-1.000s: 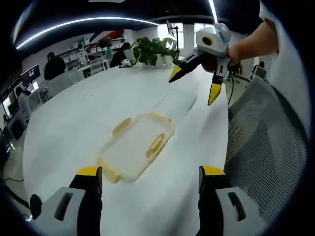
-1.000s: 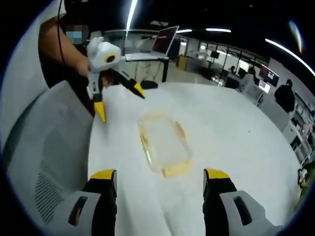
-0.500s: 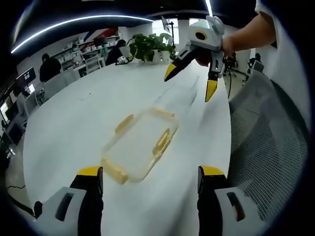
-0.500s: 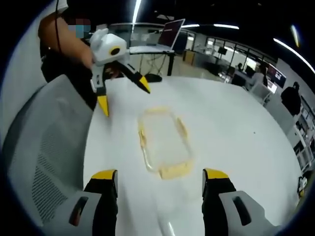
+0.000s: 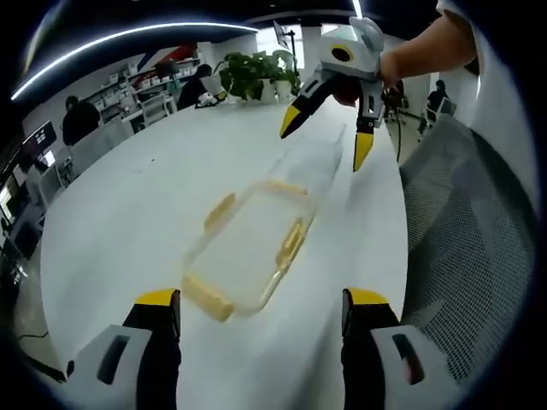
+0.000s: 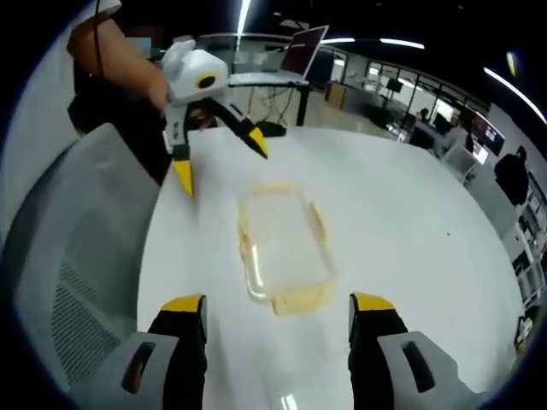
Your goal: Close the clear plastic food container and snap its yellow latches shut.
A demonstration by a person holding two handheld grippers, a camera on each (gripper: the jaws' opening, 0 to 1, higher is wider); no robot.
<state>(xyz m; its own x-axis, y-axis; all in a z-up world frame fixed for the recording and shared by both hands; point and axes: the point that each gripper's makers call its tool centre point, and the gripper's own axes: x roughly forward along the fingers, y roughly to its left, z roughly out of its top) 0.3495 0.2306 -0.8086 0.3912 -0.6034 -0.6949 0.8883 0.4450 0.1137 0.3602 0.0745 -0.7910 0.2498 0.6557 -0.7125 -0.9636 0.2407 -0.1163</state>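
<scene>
The left gripper [image 5: 256, 316] has its jaws spread wide with nothing between them; the clear plastic food container [image 5: 252, 248] lies just ahead of its tips on the white table [image 5: 128, 196], long axis running away from the jaws. One yellow latch [image 5: 208, 298] sits at the near end closest to the left jaw, another [image 5: 220, 210] on the far-left long side, and a third [image 5: 291, 243] on the right long side. Beyond the container hangs the right gripper [image 5: 329, 141], likewise splayed and empty.

In the right gripper view the container [image 6: 282, 252] again lies straight ahead of the jaws, with the left gripper [image 6: 220, 162] hovering past its far end.

The box is likely light, thin-walled and slick — it would probably skate on the table if pushed from one side; better to pin one end while pressing each latch down at its outer edge.
</scene>
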